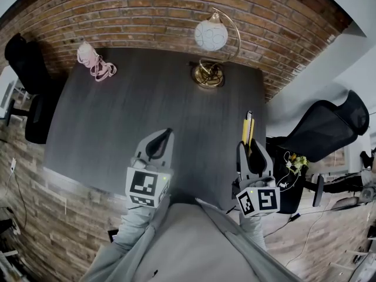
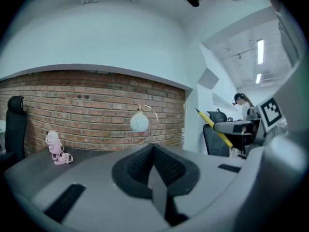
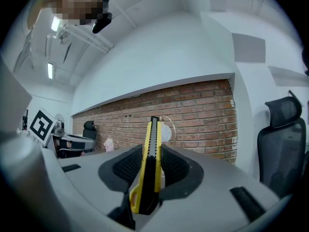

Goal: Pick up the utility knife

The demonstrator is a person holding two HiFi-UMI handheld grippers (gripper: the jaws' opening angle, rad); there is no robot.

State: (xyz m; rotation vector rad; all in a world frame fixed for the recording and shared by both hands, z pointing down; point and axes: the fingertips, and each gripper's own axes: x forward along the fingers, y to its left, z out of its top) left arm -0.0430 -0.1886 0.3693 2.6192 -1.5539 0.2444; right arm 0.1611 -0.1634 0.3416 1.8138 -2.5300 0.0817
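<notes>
The yellow and black utility knife [image 1: 248, 128] is lifted off the dark grey table [image 1: 117, 122] near its right edge, and my right gripper [image 1: 249, 148] is shut on it. In the right gripper view the knife [image 3: 150, 163] stands on edge between the ribbed pads, its tip pointing ahead towards the brick wall. My left gripper [image 1: 166, 134] hovers over the table's near middle, shut with nothing in it; its pads [image 2: 166, 168] meet in the left gripper view. From there the knife [image 2: 216, 128] shows at the right, slanting up out of the right gripper [image 2: 236, 127].
A brass arc lamp with a white globe [image 1: 210, 36] stands at the table's far edge, before the brick wall [image 1: 147, 10]. A pink object [image 1: 94, 61] lies at the far left corner. Black office chairs stand at the left [image 1: 26, 69] and right [image 1: 329, 128].
</notes>
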